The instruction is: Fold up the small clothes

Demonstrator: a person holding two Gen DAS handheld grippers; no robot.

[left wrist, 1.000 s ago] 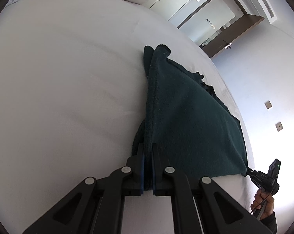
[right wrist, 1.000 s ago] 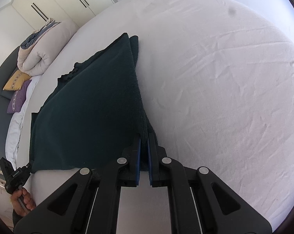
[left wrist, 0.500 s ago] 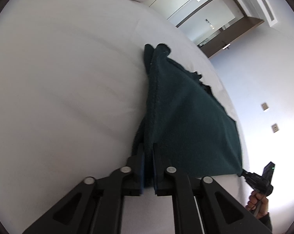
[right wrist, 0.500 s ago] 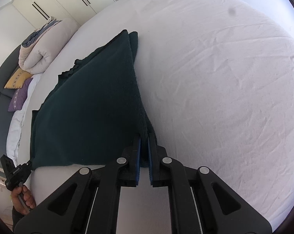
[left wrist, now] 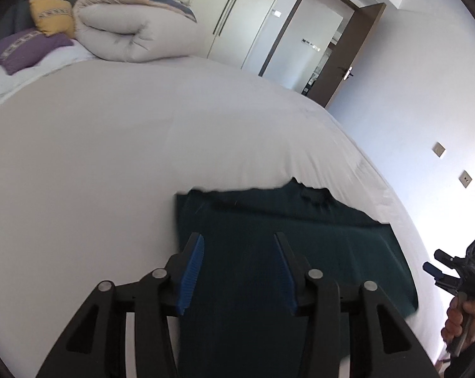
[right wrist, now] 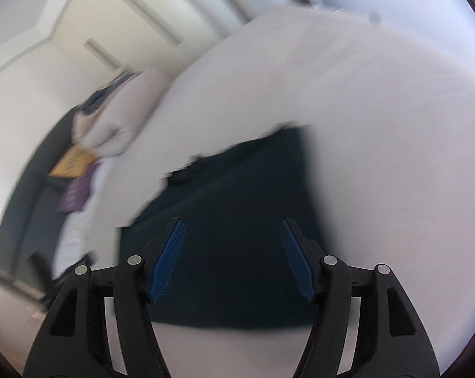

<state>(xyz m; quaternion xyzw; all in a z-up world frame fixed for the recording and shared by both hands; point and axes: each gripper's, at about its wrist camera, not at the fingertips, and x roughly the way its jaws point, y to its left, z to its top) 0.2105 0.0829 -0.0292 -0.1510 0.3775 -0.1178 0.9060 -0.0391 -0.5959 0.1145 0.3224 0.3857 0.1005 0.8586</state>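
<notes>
Teal cloth now flat on bed | left gripper, right gripper released it, wide apart, empty

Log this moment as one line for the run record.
cloth: dark green, flat on the bed | left tongs: open, above cloth | right tongs: open, above cloth, view blurred

Bright daylight, fisheye-bent edges, dark corner vignette, right wrist view motion-blurred
</notes>
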